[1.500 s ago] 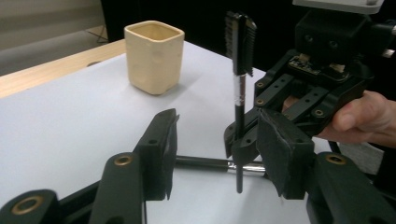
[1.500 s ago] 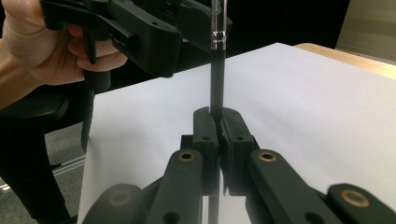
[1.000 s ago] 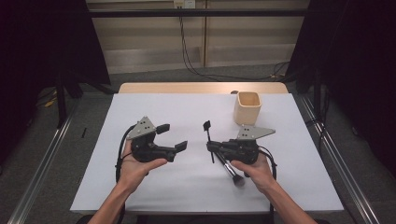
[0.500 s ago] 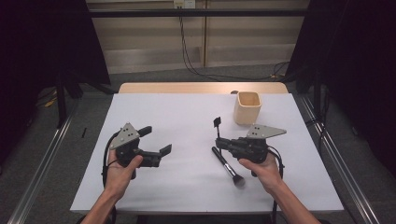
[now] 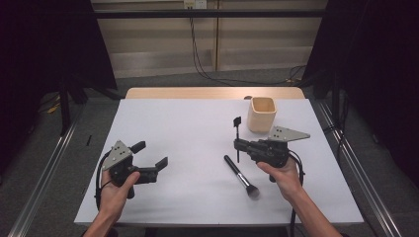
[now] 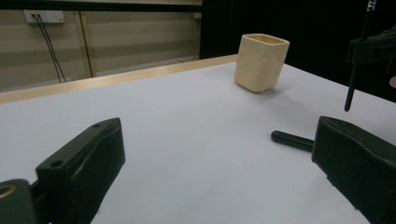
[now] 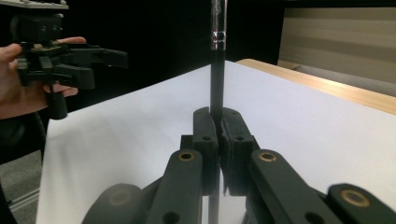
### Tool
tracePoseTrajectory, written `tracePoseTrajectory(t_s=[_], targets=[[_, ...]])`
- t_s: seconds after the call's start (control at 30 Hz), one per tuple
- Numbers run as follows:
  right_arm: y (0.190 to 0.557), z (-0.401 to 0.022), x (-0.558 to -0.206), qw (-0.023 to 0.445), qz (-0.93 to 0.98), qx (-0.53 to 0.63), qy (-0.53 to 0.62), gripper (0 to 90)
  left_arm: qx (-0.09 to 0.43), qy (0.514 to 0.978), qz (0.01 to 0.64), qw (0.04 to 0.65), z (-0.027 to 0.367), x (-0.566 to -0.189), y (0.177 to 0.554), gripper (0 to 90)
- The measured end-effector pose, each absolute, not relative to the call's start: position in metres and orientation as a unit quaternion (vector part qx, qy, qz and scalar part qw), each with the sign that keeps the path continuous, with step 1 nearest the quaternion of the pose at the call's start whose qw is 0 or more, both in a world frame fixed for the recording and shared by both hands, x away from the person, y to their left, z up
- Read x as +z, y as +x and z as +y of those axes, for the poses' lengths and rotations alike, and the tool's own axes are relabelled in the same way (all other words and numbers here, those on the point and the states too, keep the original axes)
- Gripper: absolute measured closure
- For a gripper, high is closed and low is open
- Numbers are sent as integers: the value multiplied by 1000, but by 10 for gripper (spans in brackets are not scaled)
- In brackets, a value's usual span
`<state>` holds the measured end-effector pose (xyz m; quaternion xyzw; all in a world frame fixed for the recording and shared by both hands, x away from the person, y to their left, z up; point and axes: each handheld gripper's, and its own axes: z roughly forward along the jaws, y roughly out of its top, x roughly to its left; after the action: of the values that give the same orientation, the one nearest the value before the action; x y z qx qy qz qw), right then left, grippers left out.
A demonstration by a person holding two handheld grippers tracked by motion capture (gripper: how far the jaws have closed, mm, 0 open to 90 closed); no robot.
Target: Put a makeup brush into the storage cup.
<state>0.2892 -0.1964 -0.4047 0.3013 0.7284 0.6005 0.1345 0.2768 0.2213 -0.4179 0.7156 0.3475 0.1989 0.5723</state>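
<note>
My right gripper (image 5: 238,144) pinches a thin brush (image 5: 237,139) upright, probably for dropping into the cup (image 5: 261,114). My left gripper (image 5: 152,157) stands spread, empty, near the makeup brush (image 5: 240,176).

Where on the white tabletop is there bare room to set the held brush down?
Bare: the far-left stretch beyond the left gripper, and the middle between it and the brush lying flat. Crowded: the right side, round the cup and the right gripper clamping a thin brush.

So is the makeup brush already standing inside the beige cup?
No, the makeup brush lies flat on the white table, apart from the beige cup, which stands nearer the table's far edge.
</note>
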Motion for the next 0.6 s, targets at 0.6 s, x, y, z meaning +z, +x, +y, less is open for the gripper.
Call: tracePoseTrajectory(t_s=[0.6], targets=[[307,-227,-390,182,704,595,342,863,225,687,381,576,260,-441,260,27]])
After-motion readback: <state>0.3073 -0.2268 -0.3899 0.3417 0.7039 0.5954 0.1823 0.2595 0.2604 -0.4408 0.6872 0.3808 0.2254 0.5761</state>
